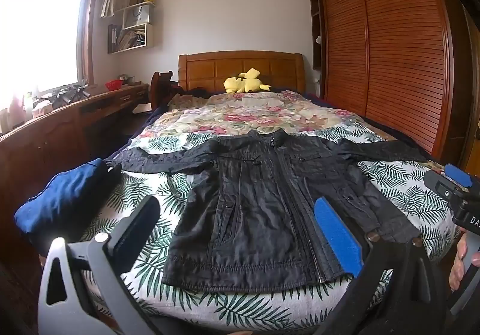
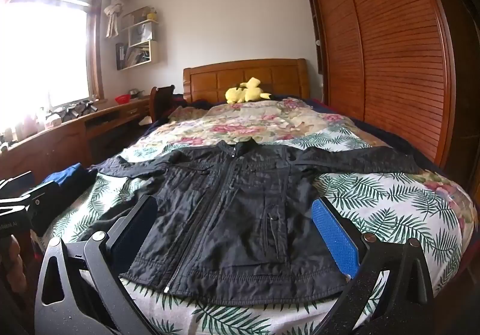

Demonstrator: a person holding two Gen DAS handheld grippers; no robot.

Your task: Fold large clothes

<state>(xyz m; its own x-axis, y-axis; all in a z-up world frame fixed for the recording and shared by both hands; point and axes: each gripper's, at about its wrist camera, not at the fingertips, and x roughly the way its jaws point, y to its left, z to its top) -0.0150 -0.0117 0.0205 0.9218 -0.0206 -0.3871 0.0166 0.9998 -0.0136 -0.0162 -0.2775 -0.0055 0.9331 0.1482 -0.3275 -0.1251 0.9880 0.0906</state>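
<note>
Black, crinkled fabric fills the middle of both my views: the jacket (image 1: 264,203) lies flat and front-up on the bed (image 1: 144,209), zipped closed, collar toward 12 o'clock and hem toward 6 o'clock, with its 2 sleeves stretched out toward 9 and 3 o'clock; under it is a leaf-print sheet (image 2: 390,209), and beyond the collar a floral quilt (image 1: 249,113) runs up to the wooden headboard (image 1: 240,67), where a yellow plush toy (image 1: 244,84) rests; a folded blue garment (image 1: 60,203) sits at 9 o'clock from the jacket, just beside the end of that sleeve; my left gripper (image 1: 237,230) hangs above the hem with its 2 fingers spread wide apart, holding nothing, the blue pad (image 1: 337,233) of 1 finger over the zipper side; my right gripper (image 2: 234,233) hovers over the hem too, jaws likewise wide and empty, its blue pad (image 2: 334,233) near the jacket's edge at 3 o'clock; neither touches the cloth as far as I can see; a slatted wooden wardrobe (image 1: 390,49) stands at 2 o'clock, a bright window (image 1: 42,31) at 10 o'clock.
</note>
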